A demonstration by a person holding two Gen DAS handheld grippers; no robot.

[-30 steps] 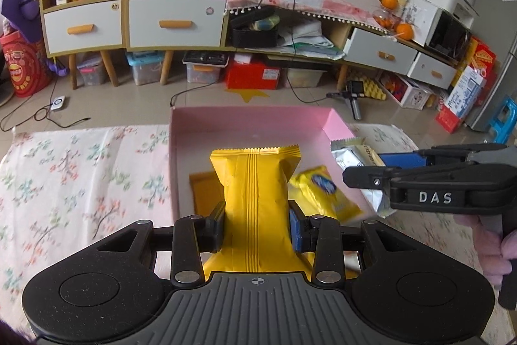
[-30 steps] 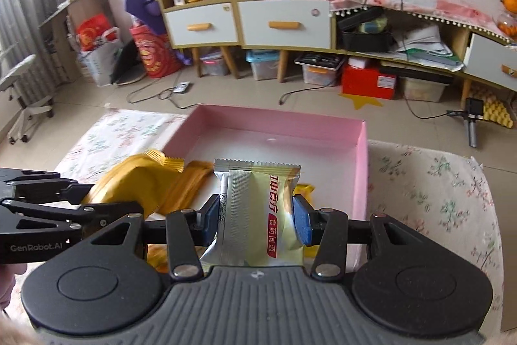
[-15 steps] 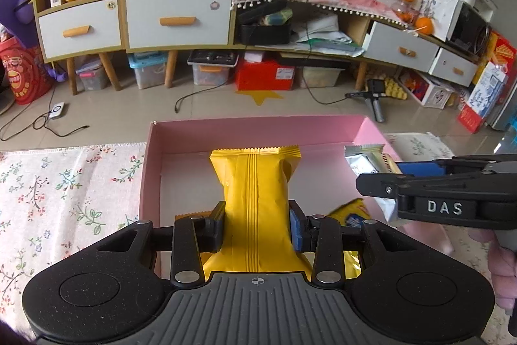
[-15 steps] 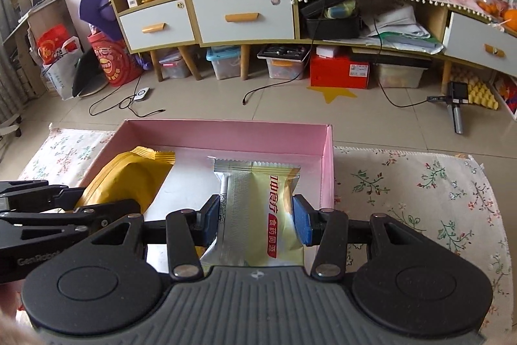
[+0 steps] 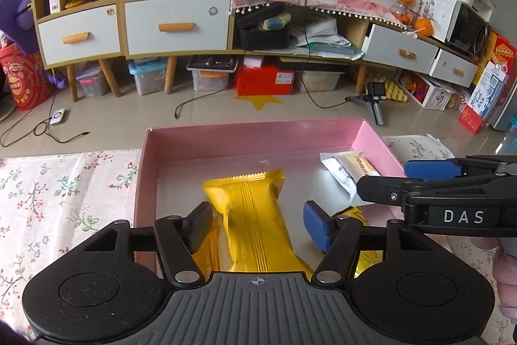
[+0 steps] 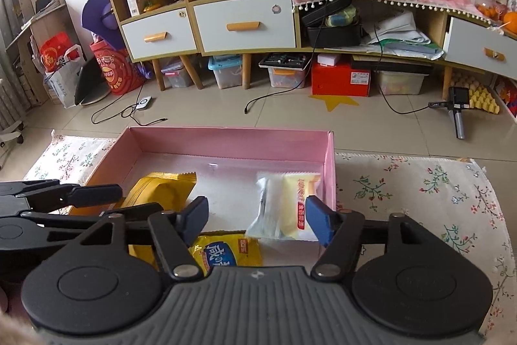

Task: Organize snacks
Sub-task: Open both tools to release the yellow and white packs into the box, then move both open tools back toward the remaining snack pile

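A pink box [image 5: 252, 136] [image 6: 226, 139] sits on the floral cloth. My left gripper [image 5: 257, 227] has its jaws opening; the yellow snack pack [image 5: 252, 215] lies between them inside the box, with the pads clear of it. My right gripper [image 6: 257, 220] is opening too; the silver and pale yellow snack pack [image 6: 286, 204] lies in the box by its right wall, close to the right pad and free of it. That pack [image 5: 347, 167] also shows in the left wrist view. A yellow packet with a blue label [image 6: 226, 253] lies under the right gripper.
The floral cloth [image 6: 420, 193] [image 5: 64, 193] spreads to both sides of the box. Beyond it lie a tiled floor with cables [image 6: 135, 115] and a low cabinet with white drawers [image 5: 174, 25]. The other gripper shows at the inner edge of each view.
Both grippers opened and let go of their packs. The yellow pack and the silver pack dropped down into the pink box. The hands stayed over the box.
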